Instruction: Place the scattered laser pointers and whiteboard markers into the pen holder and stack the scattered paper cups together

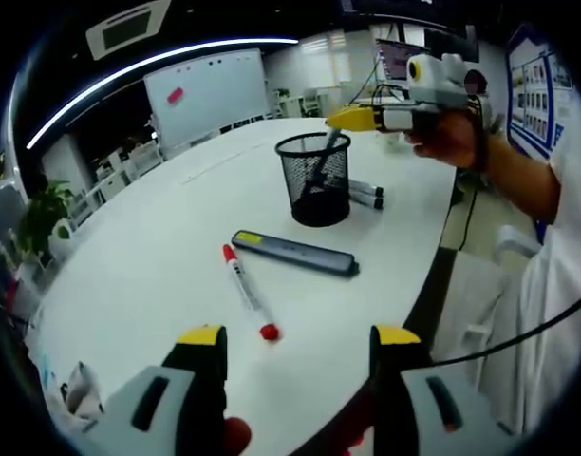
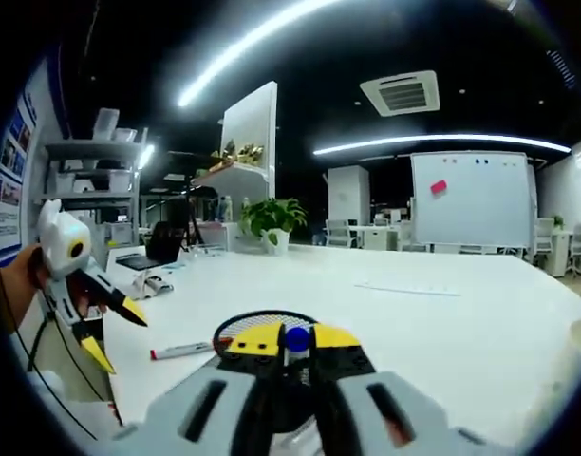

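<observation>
A black mesh pen holder stands on the white table. Above it my right gripper is shut on a blue-capped marker whose lower end dips into the holder. The holder's rim lies just under the jaws in the right gripper view. A red-capped marker and a dark flat laser pointer lie between the holder and my left gripper, which is open and holds nothing. The left gripper appears at the left of the right gripper view, near the red marker.
Two more markers lie behind the holder. The table's edge runs close on the right, with a person's sleeve beyond it. A crumpled white object sits near the lower left. Chairs, a whiteboard and plants stand farther off.
</observation>
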Demonstrator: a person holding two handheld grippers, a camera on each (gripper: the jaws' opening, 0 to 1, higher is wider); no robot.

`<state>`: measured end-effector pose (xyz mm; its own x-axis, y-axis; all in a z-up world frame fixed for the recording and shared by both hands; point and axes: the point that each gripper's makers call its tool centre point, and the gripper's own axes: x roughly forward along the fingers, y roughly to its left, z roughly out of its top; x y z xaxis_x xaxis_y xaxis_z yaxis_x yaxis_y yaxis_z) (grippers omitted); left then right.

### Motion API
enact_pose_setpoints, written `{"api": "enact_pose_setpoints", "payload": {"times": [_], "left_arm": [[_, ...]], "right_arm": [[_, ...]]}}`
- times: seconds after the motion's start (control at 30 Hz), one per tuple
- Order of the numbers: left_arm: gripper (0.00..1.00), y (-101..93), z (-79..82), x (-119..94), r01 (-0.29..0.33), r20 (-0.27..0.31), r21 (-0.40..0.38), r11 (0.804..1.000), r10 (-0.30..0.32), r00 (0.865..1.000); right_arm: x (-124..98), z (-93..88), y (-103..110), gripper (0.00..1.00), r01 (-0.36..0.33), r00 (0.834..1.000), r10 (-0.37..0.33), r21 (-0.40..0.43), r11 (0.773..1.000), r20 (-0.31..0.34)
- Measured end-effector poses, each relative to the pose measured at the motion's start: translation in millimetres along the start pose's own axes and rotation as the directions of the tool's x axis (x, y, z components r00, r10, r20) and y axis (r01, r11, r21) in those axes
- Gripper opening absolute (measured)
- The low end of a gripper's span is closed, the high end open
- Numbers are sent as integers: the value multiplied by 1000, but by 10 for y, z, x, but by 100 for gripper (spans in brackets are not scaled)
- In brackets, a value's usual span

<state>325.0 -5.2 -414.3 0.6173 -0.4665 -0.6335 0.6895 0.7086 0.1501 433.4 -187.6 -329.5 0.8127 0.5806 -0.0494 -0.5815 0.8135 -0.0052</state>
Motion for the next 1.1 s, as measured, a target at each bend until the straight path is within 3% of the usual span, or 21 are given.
{"api": "enact_pose_setpoints", "payload": {"times": [0.73,1.1], "left_arm": [[61,31,4,14,1,-2,7,1000,-1,1000],[61,18,16,21,3,-4,12,1000,-3,1000]], "right_arm": [[4,-51,10,11,-7,1000,8,16,1000,-16],[-18,-58,17,17,-8,1000,8,22,1000,-19]]}}
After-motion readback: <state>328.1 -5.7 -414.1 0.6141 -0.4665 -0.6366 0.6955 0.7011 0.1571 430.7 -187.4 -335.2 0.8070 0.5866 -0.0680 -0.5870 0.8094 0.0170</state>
